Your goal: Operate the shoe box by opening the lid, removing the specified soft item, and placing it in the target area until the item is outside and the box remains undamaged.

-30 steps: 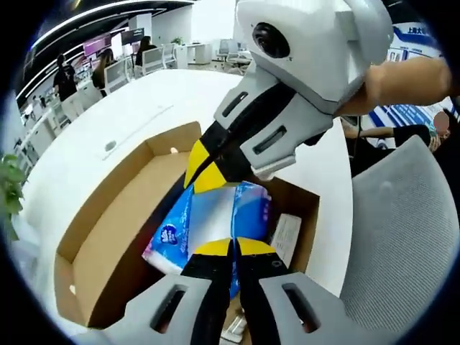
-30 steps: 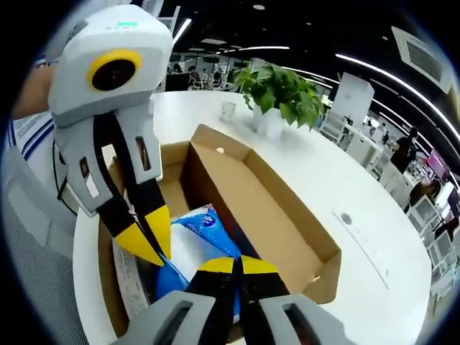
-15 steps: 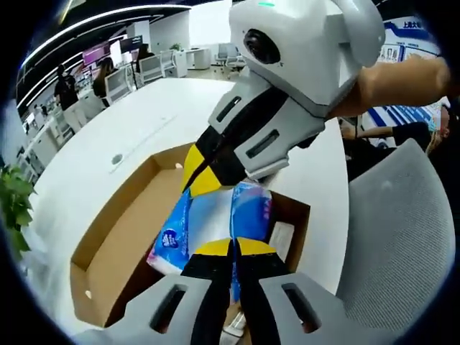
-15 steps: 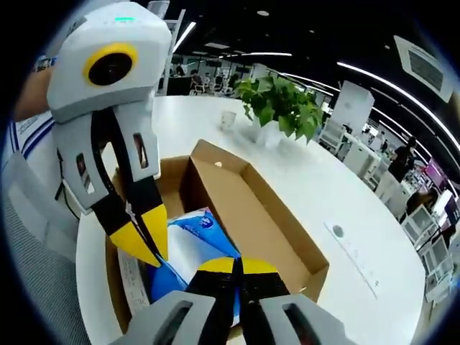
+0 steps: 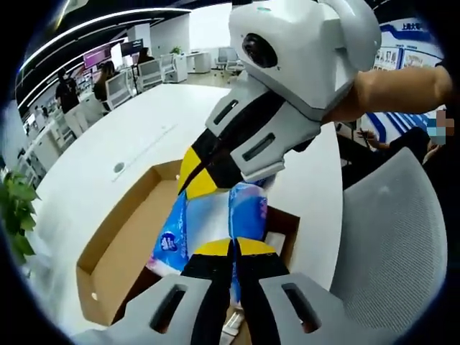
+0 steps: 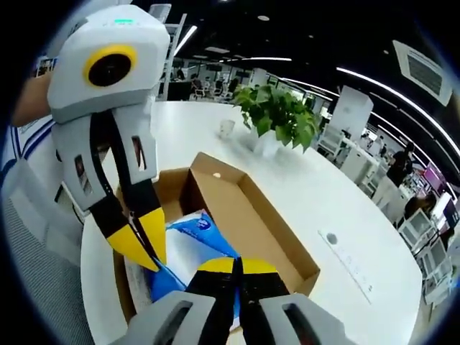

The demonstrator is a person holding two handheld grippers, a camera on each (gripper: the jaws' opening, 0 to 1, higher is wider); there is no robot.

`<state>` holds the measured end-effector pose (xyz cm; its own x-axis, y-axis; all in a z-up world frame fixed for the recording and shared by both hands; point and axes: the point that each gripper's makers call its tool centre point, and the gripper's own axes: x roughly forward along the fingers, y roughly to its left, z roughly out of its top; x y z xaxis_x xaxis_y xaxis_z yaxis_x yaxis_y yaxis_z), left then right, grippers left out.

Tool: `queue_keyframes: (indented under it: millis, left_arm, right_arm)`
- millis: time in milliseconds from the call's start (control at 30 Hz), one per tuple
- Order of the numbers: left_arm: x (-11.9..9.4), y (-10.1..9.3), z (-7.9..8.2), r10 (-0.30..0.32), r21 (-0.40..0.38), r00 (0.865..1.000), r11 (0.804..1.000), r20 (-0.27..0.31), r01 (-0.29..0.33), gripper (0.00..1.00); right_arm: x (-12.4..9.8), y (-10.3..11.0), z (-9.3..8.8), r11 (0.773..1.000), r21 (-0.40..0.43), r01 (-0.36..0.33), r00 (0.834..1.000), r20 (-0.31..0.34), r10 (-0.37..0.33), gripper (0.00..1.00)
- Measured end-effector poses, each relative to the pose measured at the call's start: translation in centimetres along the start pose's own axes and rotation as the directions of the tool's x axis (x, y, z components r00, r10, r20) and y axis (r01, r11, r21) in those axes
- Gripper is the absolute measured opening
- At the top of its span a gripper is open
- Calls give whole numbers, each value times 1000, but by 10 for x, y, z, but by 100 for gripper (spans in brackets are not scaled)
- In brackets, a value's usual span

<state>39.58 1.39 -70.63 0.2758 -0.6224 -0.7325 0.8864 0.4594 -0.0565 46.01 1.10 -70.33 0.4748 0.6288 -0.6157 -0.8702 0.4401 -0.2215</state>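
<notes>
Above the shoe box (image 5: 122,251), both grippers' jaws pinch the tissue pack (image 5: 208,223).

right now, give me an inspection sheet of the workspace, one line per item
surface: white table, large and rounded.
job's things: cardboard shoe box open on the table; blue-and-white tissue pack held above the box opening.
clutter: white paper or booklet inside the box.
grippers: left gripper shut on the tissue pack's near edge; right gripper shut on its opposite edge; yellow-tipped fingers of the left one pressed together.
cables: nothing seen.
surroundings: potted plant and white cup on the table, grey chair beside it, open-plan office with desks and people behind.
</notes>
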Motion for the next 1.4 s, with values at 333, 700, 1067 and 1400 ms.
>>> queue_keyframes:
  millis: [333,700,1067,1400]
  left_arm:
    - [-3,-9,16,-8,17,1000,1000,12,7,0]
    - [4,-24,44,-33,55,999,998,30,31,0]
    - [21,-44,68,-63,98,998,993,29,60,0]
    - [44,-63,89,-92,129,995,988,31,87,0]
  right_arm:
    - [-15,-7,1,1000,6,15,1000,15,-15,0]
    - [-41,-22,-7,998,34,49,998,26,-50,0]
    - [-66,-36,-27,994,61,87,996,19,-89,0]
    - [-90,-50,-53,988,88,125,992,4,-126,0]
